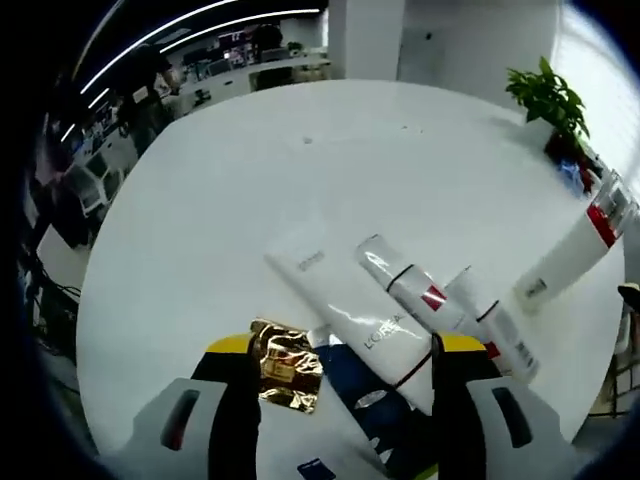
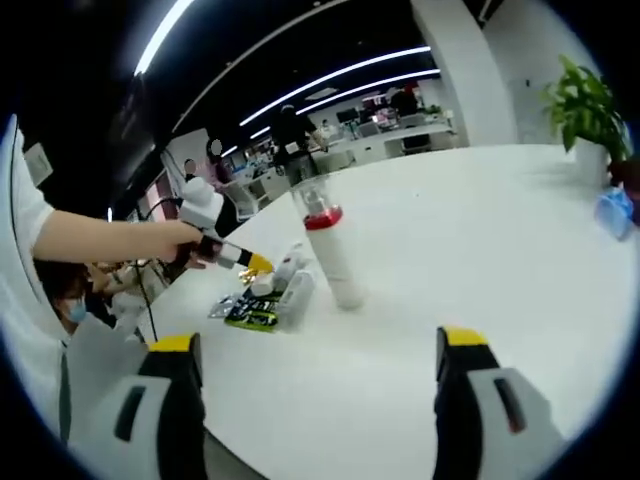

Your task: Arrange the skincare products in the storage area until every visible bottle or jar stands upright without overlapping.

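Note:
A large white L'Oreal tube (image 1: 350, 310) lies flat on the white table (image 1: 300, 180), with two smaller white bottles (image 1: 405, 285) (image 1: 495, 330) lying beside it on the right. A gold foil packet (image 1: 285, 365) and blue packets (image 1: 360, 385) lie at its near end. My left gripper (image 1: 345, 360) hovers open over this pile, its jaws straddling the foil and the tube's end. A tall white bottle with a red band (image 1: 575, 250) stands upright to the right. In the right gripper view that bottle (image 2: 330, 245) stands behind the pile (image 2: 265, 295). My right gripper (image 2: 320, 345) is open and holds nothing.
A potted plant (image 1: 548, 98) and a blue item (image 1: 575, 172) stand at the table's far right edge. A person's hand holds the left gripper (image 2: 255, 265) over the pile. Bare tabletop (image 2: 480, 250) stretches right of the upright bottle. Office desks lie beyond.

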{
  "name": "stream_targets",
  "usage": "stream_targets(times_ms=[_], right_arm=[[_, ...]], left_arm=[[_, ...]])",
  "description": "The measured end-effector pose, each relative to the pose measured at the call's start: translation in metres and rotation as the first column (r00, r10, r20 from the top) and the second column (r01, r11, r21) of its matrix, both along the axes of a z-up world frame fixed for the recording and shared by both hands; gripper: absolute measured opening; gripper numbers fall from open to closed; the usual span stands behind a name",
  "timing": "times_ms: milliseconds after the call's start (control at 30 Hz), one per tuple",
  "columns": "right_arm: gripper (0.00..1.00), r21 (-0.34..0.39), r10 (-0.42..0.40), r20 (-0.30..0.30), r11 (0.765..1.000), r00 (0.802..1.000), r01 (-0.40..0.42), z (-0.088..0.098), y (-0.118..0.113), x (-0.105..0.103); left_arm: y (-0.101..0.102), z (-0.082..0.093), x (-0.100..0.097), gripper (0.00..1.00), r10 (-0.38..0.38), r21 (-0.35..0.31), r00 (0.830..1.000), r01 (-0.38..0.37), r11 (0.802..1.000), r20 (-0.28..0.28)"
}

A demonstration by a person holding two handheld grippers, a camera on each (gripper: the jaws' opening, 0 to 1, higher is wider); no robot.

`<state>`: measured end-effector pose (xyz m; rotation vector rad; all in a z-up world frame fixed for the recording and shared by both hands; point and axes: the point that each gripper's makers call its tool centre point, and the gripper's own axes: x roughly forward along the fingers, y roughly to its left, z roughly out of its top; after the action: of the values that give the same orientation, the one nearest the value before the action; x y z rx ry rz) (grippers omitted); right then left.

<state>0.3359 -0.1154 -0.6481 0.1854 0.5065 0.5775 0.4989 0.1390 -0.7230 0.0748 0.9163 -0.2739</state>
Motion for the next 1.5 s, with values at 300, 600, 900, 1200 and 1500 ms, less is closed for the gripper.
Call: stream_targets(times_ms=[300, 600, 900, 1200, 1500], right_arm=[[0.97, 0.0, -0.005, -0.004, 1.0, 1.0, 0.005, -0.001, -0.001, 0.004], [0.97, -0.002, -0.015, -0.008, 1.0, 1.0, 0.015, -0.005, -0.005, 0.006], [0.97, 0.002, -0.018, -0.015, 1.0, 1.0, 0.018, -0.008, -0.005, 0.008], [0.96, 0.0, -0.012, -0.013, 1.0, 1.0, 0.012, -0.007, -0.004, 0.01], [0.96, 0.0, -0.023, -0.009, 1.0, 1.0, 0.023, -0.005, -0.008, 0.009]], left_arm=[[-0.004, -0.007, 0.022, 0.63, 0.015, 0.017, 1.0, -0.014, 1.0, -0.023], [-0.006, -0.018, 0.037, 0.53, -0.055, 0.12, 0.998, 0.059, 0.991, -0.038], [-0.003, -0.027, 0.03, 0.33, -0.001, 0.062, 0.998, 0.005, 0.998, -0.059], [-0.001, -0.025, 0.029, 0.29, 0.066, 0.029, 0.997, -0.065, 0.997, -0.038], [-0.003, -0.011, 0.033, 0.28, 0.124, -0.062, 0.992, -0.124, 0.99, 0.005]])
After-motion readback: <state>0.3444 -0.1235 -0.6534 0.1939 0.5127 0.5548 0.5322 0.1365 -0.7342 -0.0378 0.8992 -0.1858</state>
